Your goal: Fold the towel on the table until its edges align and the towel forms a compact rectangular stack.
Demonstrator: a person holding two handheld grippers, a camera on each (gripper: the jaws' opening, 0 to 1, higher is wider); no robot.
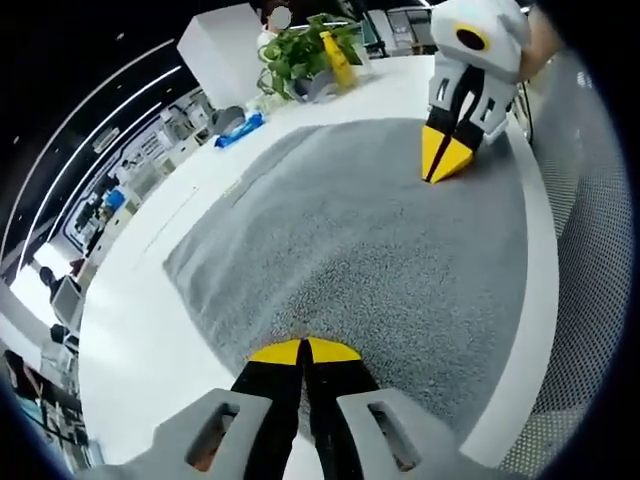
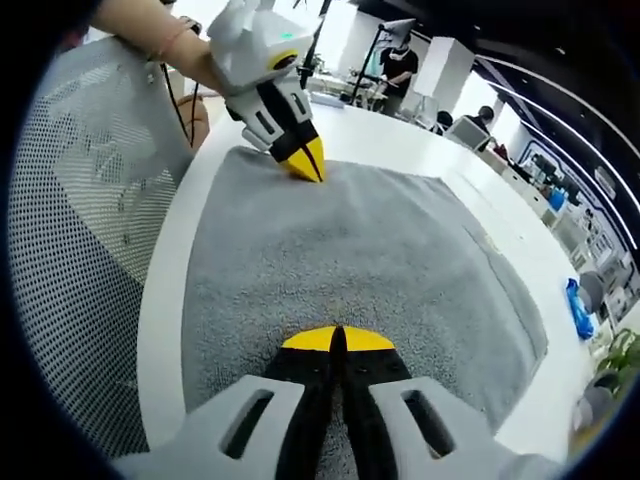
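Observation:
A grey towel (image 1: 350, 250) lies spread flat on the round white table (image 1: 140, 330). In the left gripper view my left gripper (image 1: 303, 352) is shut, its yellow tips resting on the towel's near edge. My right gripper (image 1: 447, 165) comes in at the top right, shut, tips down on the far part of the towel. From the right gripper view the towel (image 2: 350, 250) runs away from my shut right gripper (image 2: 335, 340). At its far corner stands the left gripper (image 2: 305, 162), held by a person's hand (image 2: 150, 25). No cloth shows between either pair of jaws.
A potted plant (image 1: 300, 55), a yellow bottle (image 1: 337, 60), a white box (image 1: 225, 50) and a blue object (image 1: 240, 130) stand at the table's far side. A mesh chair (image 2: 80, 220) sits against the table edge (image 2: 165, 300). People and desks fill the background.

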